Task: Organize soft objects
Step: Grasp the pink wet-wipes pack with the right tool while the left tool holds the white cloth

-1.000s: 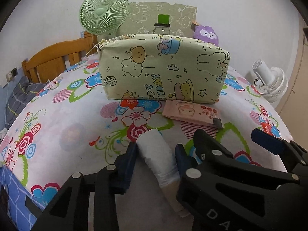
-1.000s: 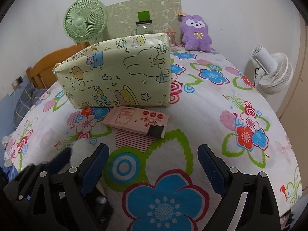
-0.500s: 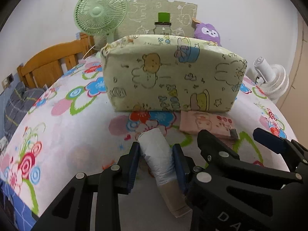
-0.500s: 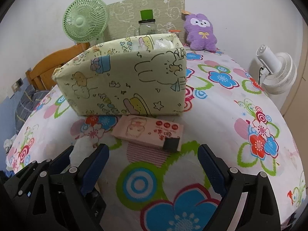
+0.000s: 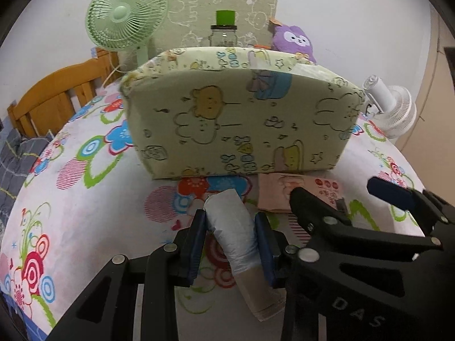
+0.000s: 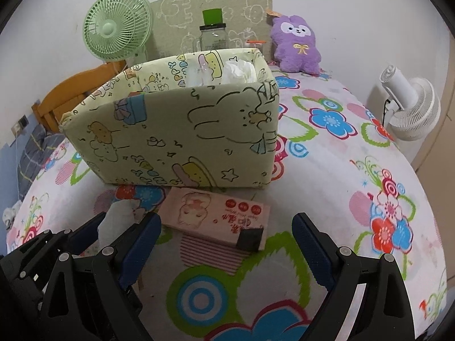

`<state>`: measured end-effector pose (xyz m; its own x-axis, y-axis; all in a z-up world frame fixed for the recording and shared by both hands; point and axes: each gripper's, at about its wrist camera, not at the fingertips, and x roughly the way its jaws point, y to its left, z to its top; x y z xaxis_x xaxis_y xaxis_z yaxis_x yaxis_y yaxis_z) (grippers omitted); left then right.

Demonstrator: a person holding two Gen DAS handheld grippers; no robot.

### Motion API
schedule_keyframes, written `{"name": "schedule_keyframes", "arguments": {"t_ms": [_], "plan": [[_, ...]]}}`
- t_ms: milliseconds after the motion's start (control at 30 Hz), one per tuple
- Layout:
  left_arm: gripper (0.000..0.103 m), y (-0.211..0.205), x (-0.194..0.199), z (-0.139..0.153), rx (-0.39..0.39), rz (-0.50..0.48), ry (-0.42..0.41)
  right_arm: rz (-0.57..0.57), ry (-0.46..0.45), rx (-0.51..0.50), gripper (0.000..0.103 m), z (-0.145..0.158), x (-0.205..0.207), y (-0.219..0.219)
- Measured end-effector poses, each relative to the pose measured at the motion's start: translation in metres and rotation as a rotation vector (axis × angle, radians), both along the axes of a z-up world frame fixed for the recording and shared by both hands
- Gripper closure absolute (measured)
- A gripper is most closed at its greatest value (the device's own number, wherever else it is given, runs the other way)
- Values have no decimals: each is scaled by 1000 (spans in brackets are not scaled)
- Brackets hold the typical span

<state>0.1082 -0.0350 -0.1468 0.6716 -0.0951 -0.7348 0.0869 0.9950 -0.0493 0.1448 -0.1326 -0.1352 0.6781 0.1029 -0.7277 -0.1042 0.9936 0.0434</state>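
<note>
My left gripper (image 5: 231,234) is shut on a white roll of plastic bags (image 5: 236,233) with a brown core end, held above the flowered bedsheet, in front of the pale green cartoon-print storage box (image 5: 241,122). In the right wrist view the box (image 6: 182,136) is open-topped and holds white soft items (image 6: 239,71). A pink tissue pack (image 6: 216,217) lies in front of the box. My right gripper (image 6: 227,244) is open and empty, just before the pink pack, with the left gripper (image 6: 113,227) beside it.
A green fan (image 6: 116,27), a glass jar with a green lid (image 6: 213,32) and a purple plush (image 6: 295,45) stand behind the box. A white fan (image 6: 412,108) is at the bed's right edge. A wooden headboard (image 5: 57,93) is at left.
My left gripper closed on the white roll and carried it up and toward the box. My right gripper also moved closer to the box and pink pack, staying open.
</note>
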Motion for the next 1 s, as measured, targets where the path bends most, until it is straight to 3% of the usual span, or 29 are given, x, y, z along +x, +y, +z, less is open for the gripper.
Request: {"name": "schedule_keyframes", "arguments": {"t_ms": [267,900,1000], "plan": [[68,-13,6,-4,9,-29,21,126,16,-44,8,0,11,0],[68,-13,10,-3,74,-36,37,243,88,-5,8,-11,37,6],[68,-12,6,-3,78,-36,37,245,93,0,16,-11,34,7]]}}
